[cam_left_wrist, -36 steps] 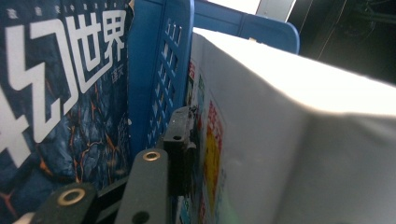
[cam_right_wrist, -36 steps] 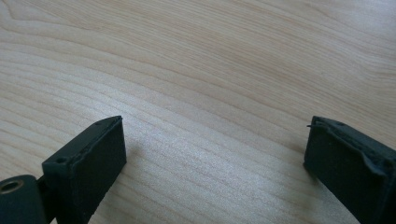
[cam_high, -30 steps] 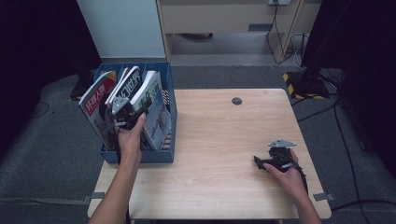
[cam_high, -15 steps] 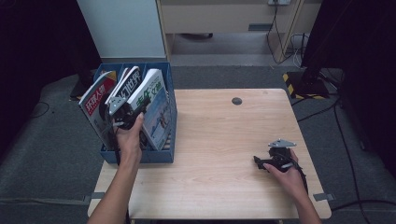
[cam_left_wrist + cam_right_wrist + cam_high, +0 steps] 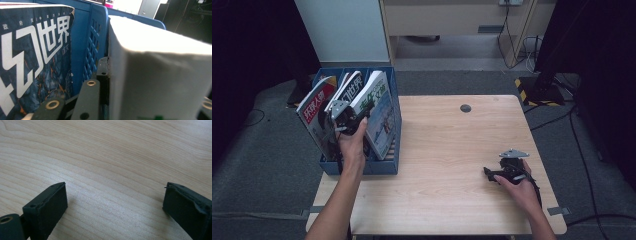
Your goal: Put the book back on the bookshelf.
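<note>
A blue file holder point(image 5: 387, 165) stands at the table's left edge with three magazines upright in it. These are a red-covered one point(image 5: 314, 107), a dark one point(image 5: 349, 87) and a thick light-blue one point(image 5: 381, 107). My left gripper point(image 5: 353, 117) reaches into the holder from the near side. It is shut on the thick magazine, whose white page edges point(image 5: 160, 75) sit between the jaws in the left gripper view. The dark magazine point(image 5: 32, 62) and a blue divider point(image 5: 92, 50) lie to its left. My right gripper point(image 5: 492, 174) rests on the table point(image 5: 112, 157), open point(image 5: 115, 200) with nothing between its pads.
A small dark round cap point(image 5: 465, 108) sits in the tabletop at the far middle. A white cabinet point(image 5: 342, 30) stands behind the file holder. Cables and dark equipment point(image 5: 552, 75) lie on the floor at the far right.
</note>
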{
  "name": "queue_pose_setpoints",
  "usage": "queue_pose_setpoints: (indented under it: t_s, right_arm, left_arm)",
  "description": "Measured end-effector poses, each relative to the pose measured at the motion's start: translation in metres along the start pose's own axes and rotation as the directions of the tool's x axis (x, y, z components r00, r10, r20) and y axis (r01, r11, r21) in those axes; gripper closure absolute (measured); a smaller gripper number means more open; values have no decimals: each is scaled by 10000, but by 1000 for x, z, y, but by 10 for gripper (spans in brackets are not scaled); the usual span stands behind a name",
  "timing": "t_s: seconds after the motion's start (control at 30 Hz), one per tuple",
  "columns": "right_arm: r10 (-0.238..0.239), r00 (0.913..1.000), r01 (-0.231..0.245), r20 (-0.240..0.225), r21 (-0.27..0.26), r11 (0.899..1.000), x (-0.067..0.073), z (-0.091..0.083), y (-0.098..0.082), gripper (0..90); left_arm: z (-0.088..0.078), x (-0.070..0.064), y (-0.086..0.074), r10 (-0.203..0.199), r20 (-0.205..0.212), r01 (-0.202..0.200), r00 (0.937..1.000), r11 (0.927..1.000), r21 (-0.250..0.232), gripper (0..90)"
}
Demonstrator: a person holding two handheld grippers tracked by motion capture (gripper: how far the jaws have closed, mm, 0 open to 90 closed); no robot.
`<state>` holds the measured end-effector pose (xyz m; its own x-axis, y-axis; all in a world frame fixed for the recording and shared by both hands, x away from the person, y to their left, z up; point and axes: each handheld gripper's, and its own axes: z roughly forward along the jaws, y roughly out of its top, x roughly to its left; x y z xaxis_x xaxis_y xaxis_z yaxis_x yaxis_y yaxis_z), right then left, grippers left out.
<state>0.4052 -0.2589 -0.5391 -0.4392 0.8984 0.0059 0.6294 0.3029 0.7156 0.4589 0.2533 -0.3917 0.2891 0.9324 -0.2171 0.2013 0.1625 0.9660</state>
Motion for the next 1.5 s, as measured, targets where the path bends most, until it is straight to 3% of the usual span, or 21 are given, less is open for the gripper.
queue_pose_setpoints:
  t_s: [0.23, 0.4, 0.53, 0.67, 0.87, 0.97, 1.4, 1.5]
  right_arm:
    - [-3, 10000, 3, 2, 0, 10000, 0, 0, 0, 58]
    - [-1, 10000, 1, 3, 1, 10000, 0, 0, 0, 57]
    - [-1, 10000, 1, 4, 2, 10000, 0, 0, 0, 57]
    - [2, 10000, -2, 2, 2, 10000, 0, 0, 0, 57]
    - [-1, 10000, 1, 1, 2, 10000, 0, 0, 0, 57]
    - [1, 10000, -1, 1, -1, 10000, 0, 0, 0, 57]
    - [3, 10000, -3, 2, 1, 10000, 0, 0, 0, 57]
    - [3, 10000, -3, 1, 2, 10000, 0, 0, 0, 57]
  left_arm:
    - [0, 2, -4, -93, 54, 93, 9999, 9999, -62, 727]
    - [-1, 1, -5, -39, -45, 39, 10000, 10000, 20, 722]
    - [-3, -2, -5, 251, -152, -249, 9996, 9996, 165, 712]
    - [-3, -1, -5, 163, -62, -161, 9998, 9997, 193, 697]
    - [-7, -6, -7, 325, 17, -325, 9995, 9992, 227, 581]
    - [-10, -5, -10, 221, -17, -220, 9998, 9991, 350, 529]
    - [-26, 2, -27, 252, 231, -263, 9994, 9983, 522, 440]
    - [-29, -1, -29, 512, 238, -525, 9984, 9969, 584, 422]
